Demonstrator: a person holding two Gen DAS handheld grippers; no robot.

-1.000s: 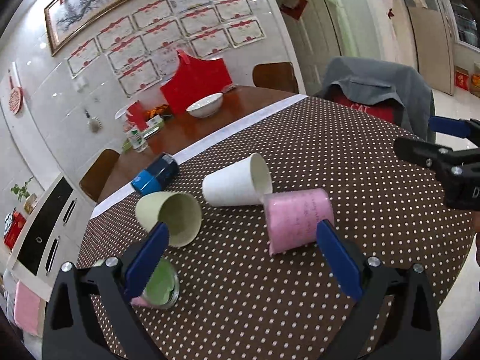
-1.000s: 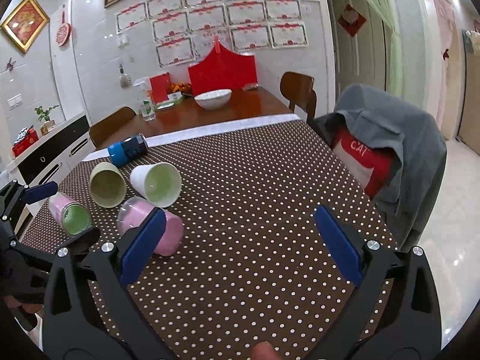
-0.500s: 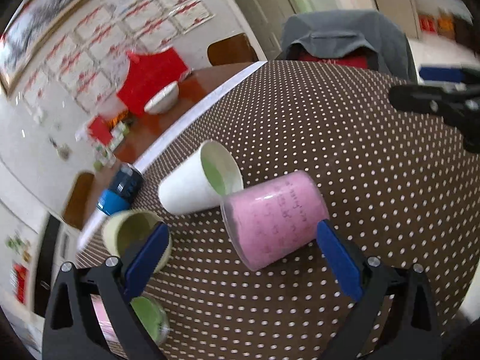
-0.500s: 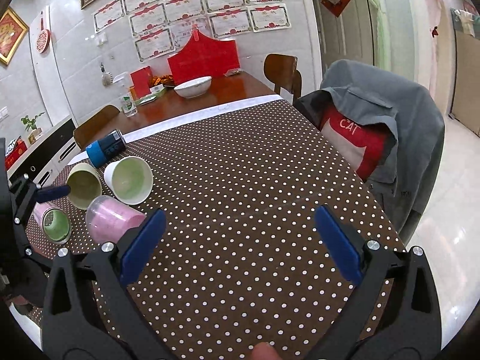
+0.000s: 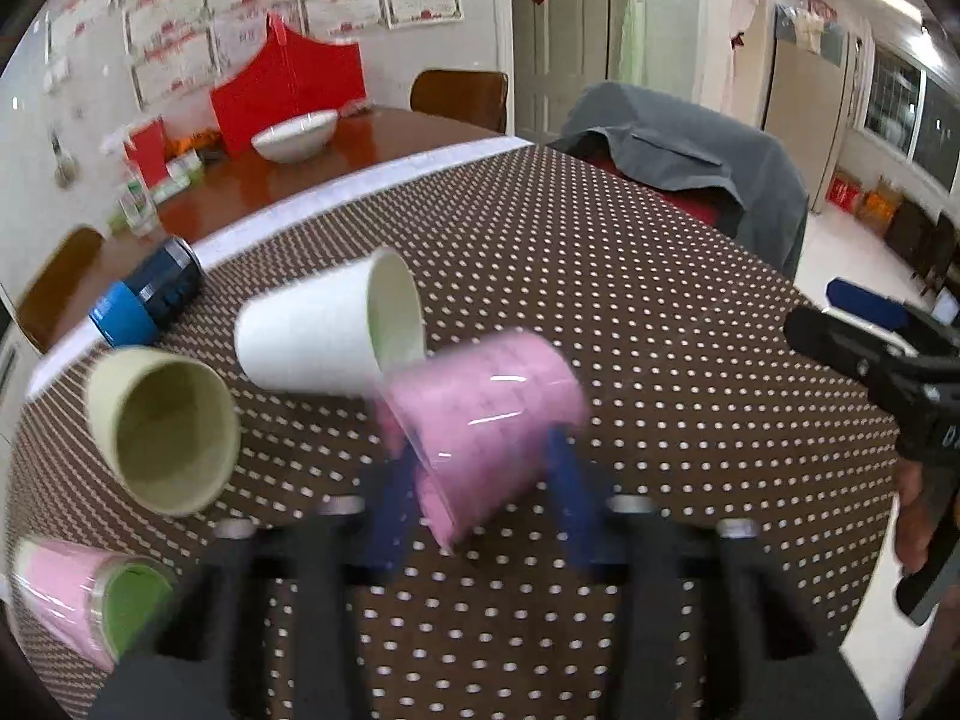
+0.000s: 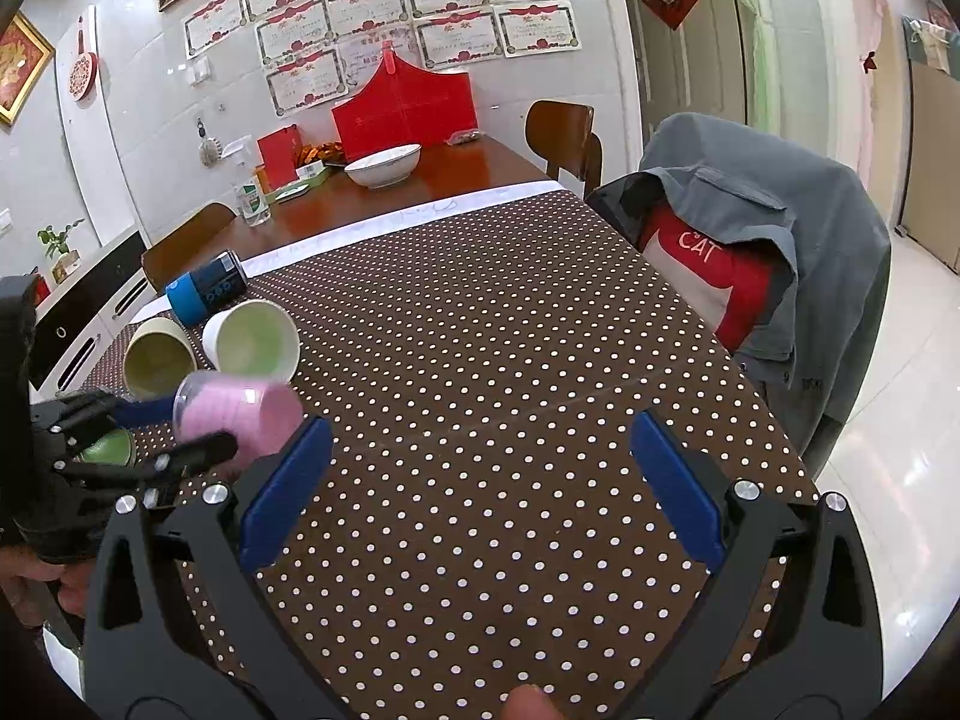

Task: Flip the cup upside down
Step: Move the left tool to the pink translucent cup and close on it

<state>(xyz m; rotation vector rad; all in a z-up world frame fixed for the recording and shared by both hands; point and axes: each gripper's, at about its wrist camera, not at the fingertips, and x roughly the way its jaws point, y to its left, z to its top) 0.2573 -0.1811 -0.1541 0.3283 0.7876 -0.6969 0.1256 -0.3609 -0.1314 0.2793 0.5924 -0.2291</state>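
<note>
A pink cup (image 5: 486, 420) lies tilted on the brown dotted tablecloth (image 5: 630, 312), its rim toward the left. My left gripper (image 5: 480, 504) has closed its blue fingers (image 5: 390, 510) on the cup's lower part; the frame is motion-blurred. In the right wrist view the same pink cup (image 6: 240, 411) sits between the left gripper's fingers at the left. My right gripper (image 6: 474, 498) is open and empty over the tablecloth near the front edge, well right of the cup.
A white cup (image 5: 324, 330), a cream cup (image 5: 162, 432) and another pink cup with green inside (image 5: 90, 606) lie on their sides to the left. A blue can (image 5: 150, 300) lies behind them. A bowl (image 5: 294, 135) stands far back. A jacket-draped chair (image 6: 768, 252) is at right.
My left gripper moved in on the pink cup and its fingers closed from wide open onto it. The right gripper stayed open and shifted slightly.
</note>
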